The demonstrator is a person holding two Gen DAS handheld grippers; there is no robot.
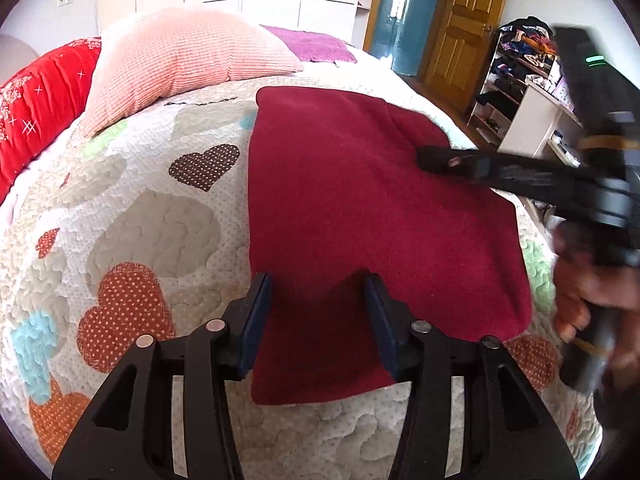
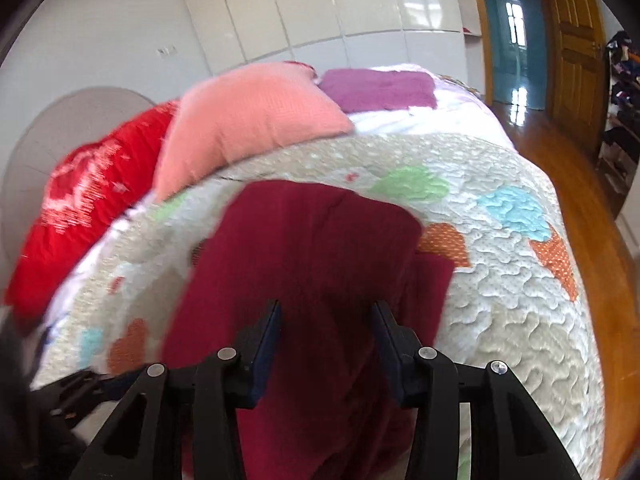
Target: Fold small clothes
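Your dark red garment (image 1: 360,220) lies flat on the heart-patterned quilt (image 1: 160,208) of the bed, below the pink pillow (image 1: 188,52). Your left gripper (image 1: 318,280) hovers over its near edge, fingers apart and empty. Your right gripper (image 2: 326,312) stands over the cloth, fingers parted too, clamping nothing.

On one heart-patterned quilt (image 1: 168,216) lie one dark red garment (image 1: 360,208), one pink pillow (image 1: 188,56), one red cushion (image 1: 44,100) and one purple cloth (image 1: 312,46), with two grippers, left (image 1: 318,280) and right (image 2: 326,308), over them.
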